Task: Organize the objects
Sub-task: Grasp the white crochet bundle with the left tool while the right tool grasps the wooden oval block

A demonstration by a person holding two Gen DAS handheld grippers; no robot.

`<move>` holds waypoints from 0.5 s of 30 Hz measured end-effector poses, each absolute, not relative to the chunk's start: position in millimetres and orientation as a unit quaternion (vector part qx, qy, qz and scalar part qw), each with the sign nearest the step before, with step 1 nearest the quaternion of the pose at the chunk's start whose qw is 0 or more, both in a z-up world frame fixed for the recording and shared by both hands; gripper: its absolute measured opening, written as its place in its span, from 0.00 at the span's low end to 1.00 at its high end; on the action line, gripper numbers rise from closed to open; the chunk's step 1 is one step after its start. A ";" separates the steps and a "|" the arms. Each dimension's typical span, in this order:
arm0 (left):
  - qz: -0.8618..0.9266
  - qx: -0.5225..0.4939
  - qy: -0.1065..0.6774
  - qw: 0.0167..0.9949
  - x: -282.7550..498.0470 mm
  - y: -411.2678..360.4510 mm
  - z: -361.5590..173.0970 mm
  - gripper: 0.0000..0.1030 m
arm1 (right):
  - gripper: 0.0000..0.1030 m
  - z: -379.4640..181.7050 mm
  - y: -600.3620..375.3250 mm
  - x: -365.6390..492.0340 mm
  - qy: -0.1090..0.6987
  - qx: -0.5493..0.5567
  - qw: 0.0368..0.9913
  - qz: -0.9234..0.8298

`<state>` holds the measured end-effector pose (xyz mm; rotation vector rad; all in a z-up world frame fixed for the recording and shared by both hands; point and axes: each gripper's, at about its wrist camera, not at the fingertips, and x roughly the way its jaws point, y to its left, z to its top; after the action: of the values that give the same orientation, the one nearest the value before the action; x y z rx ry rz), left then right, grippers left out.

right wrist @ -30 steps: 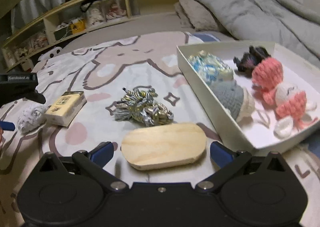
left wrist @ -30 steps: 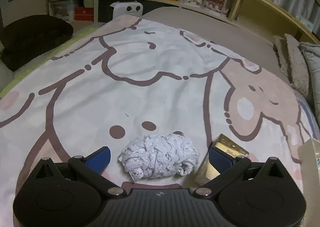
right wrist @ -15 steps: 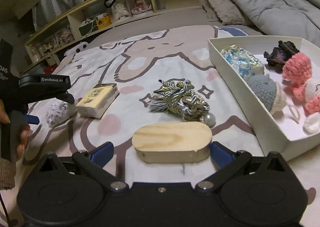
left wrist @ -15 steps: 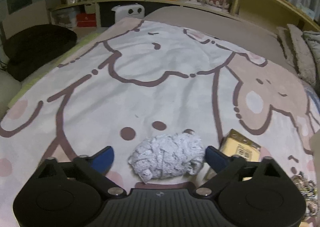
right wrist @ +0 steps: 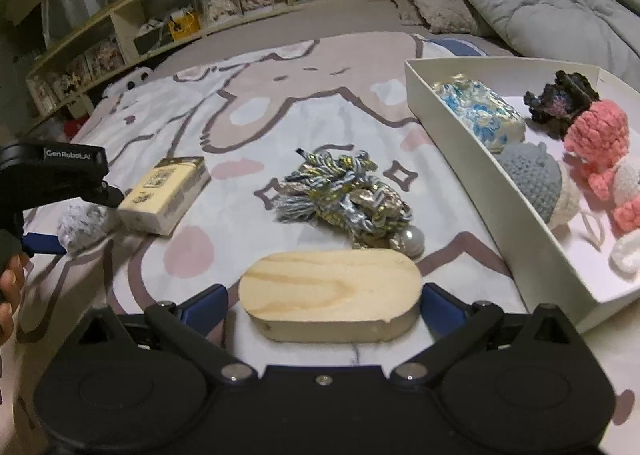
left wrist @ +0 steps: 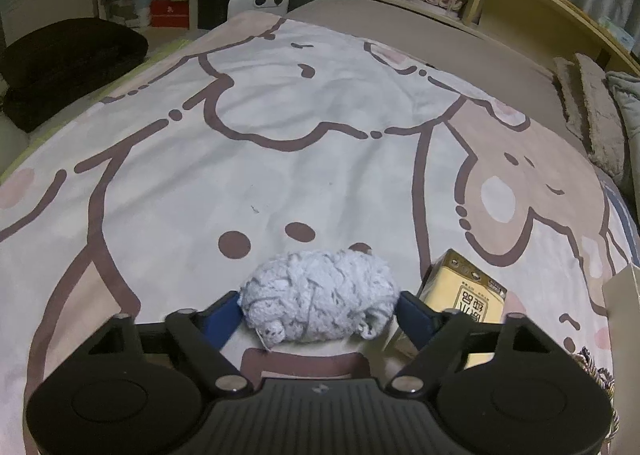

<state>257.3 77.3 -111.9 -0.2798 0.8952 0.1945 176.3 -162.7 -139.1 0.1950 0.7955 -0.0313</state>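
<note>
The left claw [left wrist: 320,309], seen from its own wrist camera, has just been closing, and its two blue pads now press against the sides of a small ball of pale grey-white yarn [left wrist: 318,297], pinching it. The ball is loosely wound, fuzzy and lumpy, wider than it is tall, with a short loose end hanging at its near side. It rests on a bed blanket [left wrist: 280,159] printed with large cartoon shapes in brown outline on cream and pink. Just beside the ball, to its right, lies a cream and gold carton [left wrist: 464,295] with printed characters on top. From the right wrist camera, the right claw [right wrist: 324,301] is spread wide around an oval block of pale wood [right wrist: 330,291] lying flat on the blanket; the right pad is touching or nearly touching the block's end, while the left pad stands clear of it. Beyond the block lies a tangled bundle of silver, gold and blue yarn [right wrist: 344,197] with a pearl-like bead at its near edge. To the right sits a white box [right wrist: 480,183] holding a blue and white skein [right wrist: 480,115], a grey crocheted piece [right wrist: 530,177], a dark clump [right wrist: 560,99] and a pink crocheted toy [right wrist: 596,139]. At the far left, a person's hand [right wrist: 10,287] holds the left claw, with the grey-white ball and carton beside it.
</note>
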 end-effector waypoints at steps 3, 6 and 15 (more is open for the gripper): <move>0.096 -0.145 0.431 0.885 257.6 78.3 -110.1 0.75 | 0.93 -137.4 -164.3 177.2 0.390 0.098 0.916 -0.011; 0.096 -0.153 0.432 0.884 257.2 80.1 -109.3 0.73 | 0.92 -137.1 -164.3 178.0 0.394 0.094 0.914 -0.009; 0.094 -0.136 0.418 0.893 253.4 77.0 -96.4 0.69 | 0.91 -126.8 -163.1 176.6 0.385 0.090 0.918 0.015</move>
<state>253.4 77.0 -96.4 -0.2811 0.8676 0.1946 176.6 -163.1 -126.8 0.1842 0.7914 0.0313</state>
